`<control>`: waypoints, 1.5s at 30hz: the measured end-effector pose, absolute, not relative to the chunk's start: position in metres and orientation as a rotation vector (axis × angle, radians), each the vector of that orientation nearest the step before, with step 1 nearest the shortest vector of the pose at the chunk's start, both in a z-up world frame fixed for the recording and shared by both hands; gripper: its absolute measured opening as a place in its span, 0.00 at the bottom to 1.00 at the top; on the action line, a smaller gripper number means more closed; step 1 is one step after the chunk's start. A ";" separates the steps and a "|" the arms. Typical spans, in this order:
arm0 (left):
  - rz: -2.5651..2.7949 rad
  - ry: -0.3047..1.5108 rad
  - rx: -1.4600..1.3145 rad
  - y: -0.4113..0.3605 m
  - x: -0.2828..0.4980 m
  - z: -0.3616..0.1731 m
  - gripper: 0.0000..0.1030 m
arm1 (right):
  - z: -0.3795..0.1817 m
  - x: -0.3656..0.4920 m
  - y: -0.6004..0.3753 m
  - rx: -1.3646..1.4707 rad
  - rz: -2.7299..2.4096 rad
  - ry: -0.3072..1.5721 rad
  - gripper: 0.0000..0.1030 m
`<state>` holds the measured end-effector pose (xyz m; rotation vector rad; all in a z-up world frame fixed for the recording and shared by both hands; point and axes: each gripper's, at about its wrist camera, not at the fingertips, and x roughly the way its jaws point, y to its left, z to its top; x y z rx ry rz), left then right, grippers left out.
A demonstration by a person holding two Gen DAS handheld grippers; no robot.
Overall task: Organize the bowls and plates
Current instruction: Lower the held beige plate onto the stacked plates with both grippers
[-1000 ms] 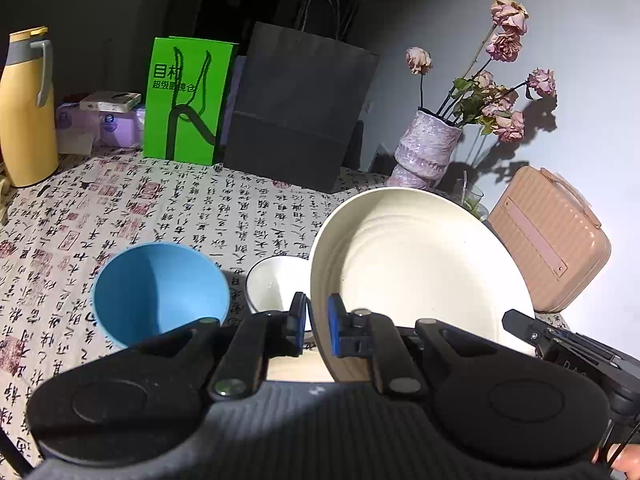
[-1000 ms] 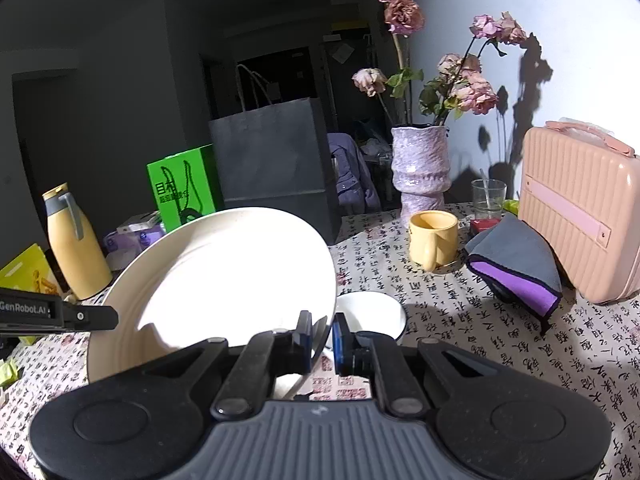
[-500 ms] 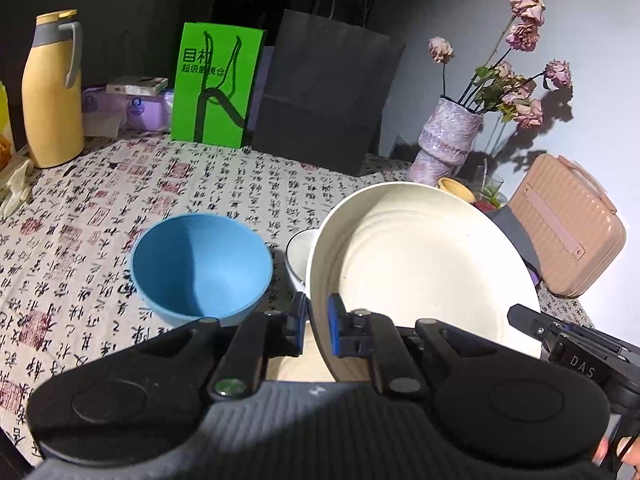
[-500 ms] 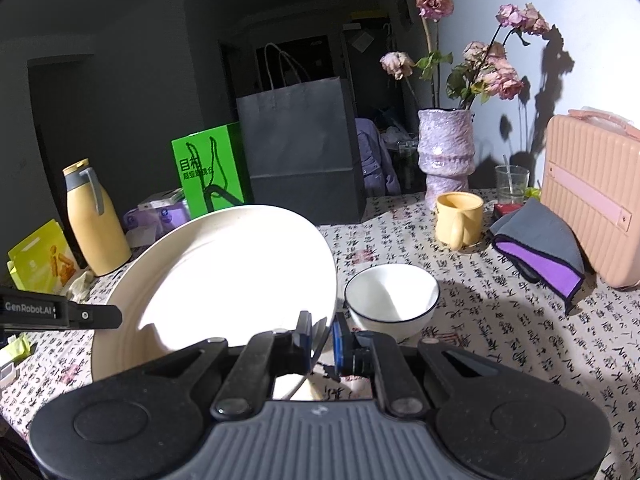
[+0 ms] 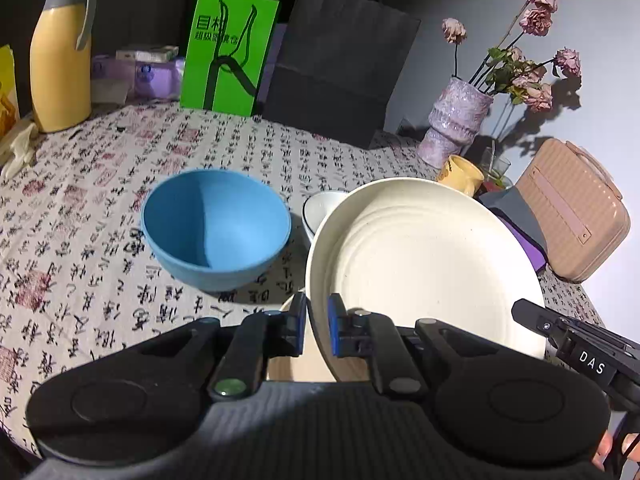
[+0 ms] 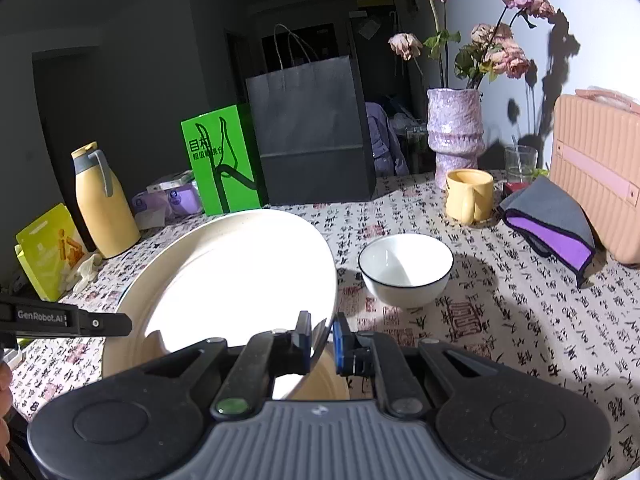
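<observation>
The plate [image 5: 424, 264] was held tilted above the tabletop [image 5: 100, 216], its rim pinched by both the left tool [image 5: 317, 326] and right tool [image 6: 322, 334]; it was best lowered level, kept clear of the blue bowl [image 5: 216, 228].

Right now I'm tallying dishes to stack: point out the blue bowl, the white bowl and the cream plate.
blue bowl [image 5: 216, 216], left wrist view, inner wall.
white bowl [image 6: 404, 268], right wrist view, inside bottom.
cream plate [image 5: 424, 264], left wrist view, centre of its face.

A yellow mug [image 6: 469, 196] stands beside the purple vase [image 6: 456, 130] of dried roses.
</observation>
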<state>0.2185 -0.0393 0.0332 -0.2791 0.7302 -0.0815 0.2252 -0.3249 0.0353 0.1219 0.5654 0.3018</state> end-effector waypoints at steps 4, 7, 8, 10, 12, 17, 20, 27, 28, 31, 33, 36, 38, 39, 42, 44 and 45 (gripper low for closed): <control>-0.084 0.748 -0.298 -0.035 0.216 0.024 0.12 | 0.029 0.223 -0.323 0.122 0.308 0.581 0.10; -0.089 0.757 -0.303 -0.033 0.215 0.018 0.12 | 0.022 0.221 -0.323 0.125 0.312 0.594 0.10; -0.090 0.762 -0.307 -0.032 0.215 0.016 0.12 | 0.020 0.221 -0.323 0.128 0.313 0.599 0.10; -0.090 0.771 -0.311 -0.031 0.214 0.011 0.12 | 0.016 0.220 -0.323 0.131 0.314 0.608 0.10; -0.090 0.778 -0.313 -0.030 0.213 0.008 0.12 | 0.013 0.219 -0.322 0.132 0.315 0.617 0.10; -0.092 0.791 -0.322 -0.029 0.211 0.001 0.12 | 0.004 0.218 -0.322 0.139 0.316 0.636 0.11; -0.090 0.794 -0.313 -0.030 0.210 -0.003 0.12 | -0.001 0.218 -0.322 0.141 0.314 0.654 0.11; -0.088 0.811 -0.312 -0.029 0.211 -0.011 0.12 | -0.012 0.220 -0.320 0.141 0.311 0.685 0.10; -0.087 0.812 -0.311 -0.029 0.211 -0.012 0.12 | -0.014 0.221 -0.320 0.141 0.310 0.689 0.10; -0.082 0.818 -0.310 -0.029 0.213 -0.015 0.12 | -0.018 0.223 -0.320 0.138 0.309 0.701 0.10; -0.077 0.825 -0.310 -0.029 0.214 -0.017 0.12 | -0.021 0.225 -0.319 0.136 0.309 0.710 0.10; -0.074 0.835 -0.304 -0.030 0.215 -0.021 0.12 | -0.025 0.226 -0.318 0.129 0.305 0.720 0.10; -0.072 0.838 -0.299 -0.031 0.216 -0.023 0.12 | -0.027 0.227 -0.317 0.124 0.302 0.726 0.10; -0.071 0.839 -0.296 -0.031 0.217 -0.024 0.11 | -0.028 0.228 -0.316 0.121 0.300 0.728 0.10; -0.068 0.834 -0.281 -0.034 0.218 -0.024 0.11 | -0.030 0.229 -0.315 0.107 0.293 0.734 0.10; -0.064 0.835 -0.265 -0.036 0.218 -0.024 0.11 | -0.031 0.231 -0.313 0.095 0.289 0.737 0.10; -0.062 0.837 -0.259 -0.037 0.219 -0.025 0.12 | -0.032 0.231 -0.312 0.087 0.285 0.738 0.10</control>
